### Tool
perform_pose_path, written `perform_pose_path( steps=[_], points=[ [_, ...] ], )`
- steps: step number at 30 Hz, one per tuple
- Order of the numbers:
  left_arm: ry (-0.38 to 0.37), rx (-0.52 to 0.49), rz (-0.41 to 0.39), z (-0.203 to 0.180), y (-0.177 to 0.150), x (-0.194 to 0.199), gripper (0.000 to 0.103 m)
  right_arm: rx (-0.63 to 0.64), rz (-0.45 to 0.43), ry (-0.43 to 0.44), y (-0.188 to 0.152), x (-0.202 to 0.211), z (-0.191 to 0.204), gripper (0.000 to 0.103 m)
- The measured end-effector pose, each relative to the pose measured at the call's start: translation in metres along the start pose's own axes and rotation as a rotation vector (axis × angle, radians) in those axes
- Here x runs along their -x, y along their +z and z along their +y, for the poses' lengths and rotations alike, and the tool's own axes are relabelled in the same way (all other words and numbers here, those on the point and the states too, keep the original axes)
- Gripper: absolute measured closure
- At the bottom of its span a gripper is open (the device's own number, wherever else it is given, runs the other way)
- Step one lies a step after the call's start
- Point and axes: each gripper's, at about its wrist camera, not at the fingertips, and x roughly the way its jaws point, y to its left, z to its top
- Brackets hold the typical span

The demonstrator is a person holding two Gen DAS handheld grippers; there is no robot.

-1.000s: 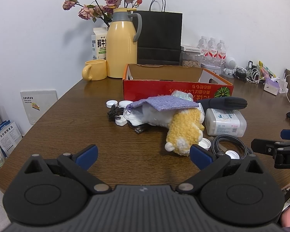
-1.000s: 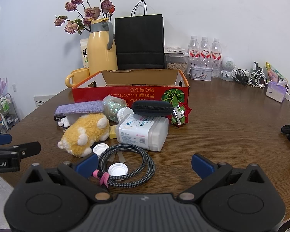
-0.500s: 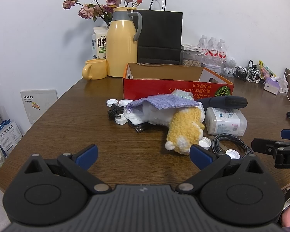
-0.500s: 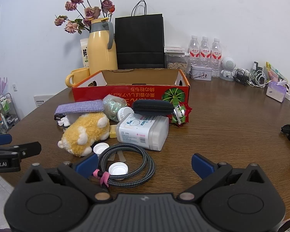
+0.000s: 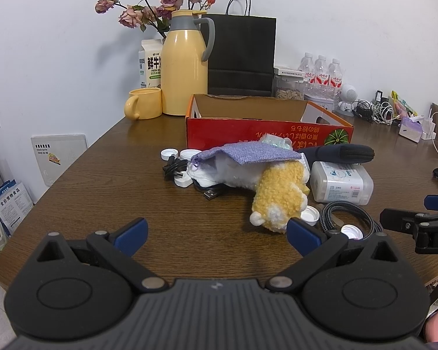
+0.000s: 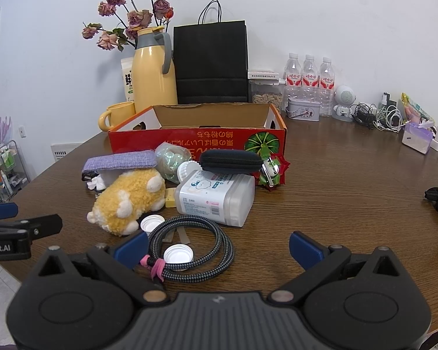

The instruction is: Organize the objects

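Observation:
A pile of loose items lies on the brown table in front of a red cardboard box [image 5: 265,135] [image 6: 195,140] whose top is open. The pile holds a yellow plush toy [image 5: 280,195] [image 6: 128,198], a purple cloth pouch [image 5: 254,153] [image 6: 119,160], a black zip case [image 6: 230,161], a white plastic container [image 6: 216,199] [image 5: 340,182], a coiled braided cable [image 6: 189,245] and white bottle caps [image 6: 178,254]. My left gripper [image 5: 216,233] is open, short of the plush toy. My right gripper [image 6: 217,246] is open, its left finger beside the cable coil.
Behind the box stand a yellow thermos [image 6: 153,70], a yellow mug [image 5: 143,103], a milk carton [image 5: 150,67], dried flowers, a black paper bag [image 6: 210,64] and three water bottles [image 6: 309,75]. Chargers and cables [image 6: 376,115] lie at the far right. The table edge runs along the left.

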Motion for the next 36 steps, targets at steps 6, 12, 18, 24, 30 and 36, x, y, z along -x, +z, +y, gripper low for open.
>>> perform_pose_path(
  steps=[6, 12, 18, 24, 30, 36],
  points=[
    [0.0, 0.0, 0.001, 0.0, 0.0, 0.0, 0.0, 0.0, 0.001, 0.0, 0.0, -0.001, 0.001, 0.0],
    [0.004, 0.007, 0.003, 0.003, -0.003, 0.0, 0.0, 0.014, 0.008, 0.007, 0.0, -0.002, 0.002, 0.0],
    [0.012, 0.022, 0.018, 0.009, -0.007, -0.009, 0.0, 0.029, 0.028, 0.021, -0.001, -0.012, 0.007, 0.0],
    [0.008, 0.051, 0.027, 0.021, -0.006, -0.017, 0.0, 0.058, 0.069, 0.05, 0.0, -0.033, 0.017, 0.0],
    [-0.014, 0.082, 0.037, 0.033, -0.007, -0.023, 0.0, 0.062, 0.109, 0.071, 0.005, -0.06, 0.027, 0.0],
    [-0.025, 0.106, 0.049, 0.041, -0.009, -0.03, 0.0, 0.056, 0.156, 0.064, 0.007, -0.077, 0.032, 0.0]
  ],
)
